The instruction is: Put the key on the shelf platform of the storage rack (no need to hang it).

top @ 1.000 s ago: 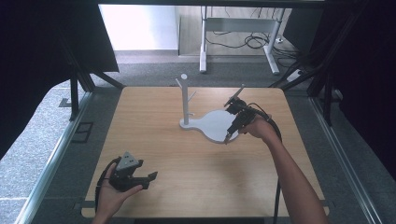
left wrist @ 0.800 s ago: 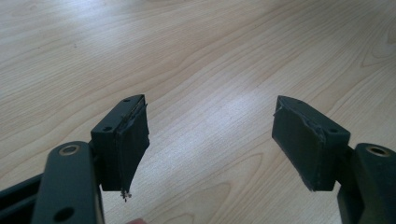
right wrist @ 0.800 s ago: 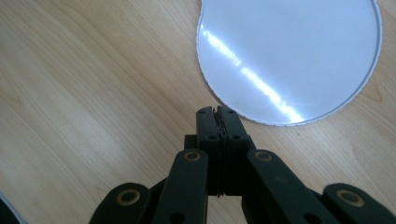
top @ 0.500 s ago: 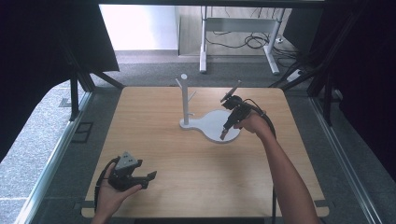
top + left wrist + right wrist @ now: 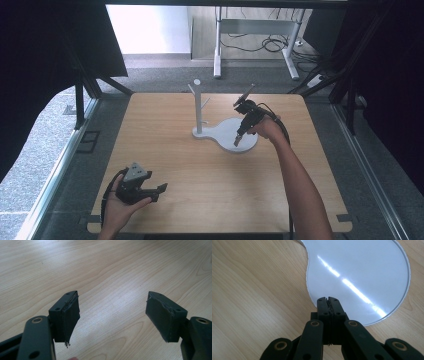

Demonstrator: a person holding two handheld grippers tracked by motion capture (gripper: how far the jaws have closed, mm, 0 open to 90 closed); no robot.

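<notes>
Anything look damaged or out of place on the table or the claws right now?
One thing: the pad on a left claw finger looks frayed, with a torn shred hanging off its lower edge. The white stand sits upright on the table, and the shut right claw points at its base. Nothing spilled.

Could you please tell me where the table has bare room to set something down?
The table is bare across its left half, between the white stand and the left edge, and along the near edge between the left gripper and the right forearm. The far right corner is also free. It is crowded only around the stand's round base, where the right gripper hovers.
</notes>
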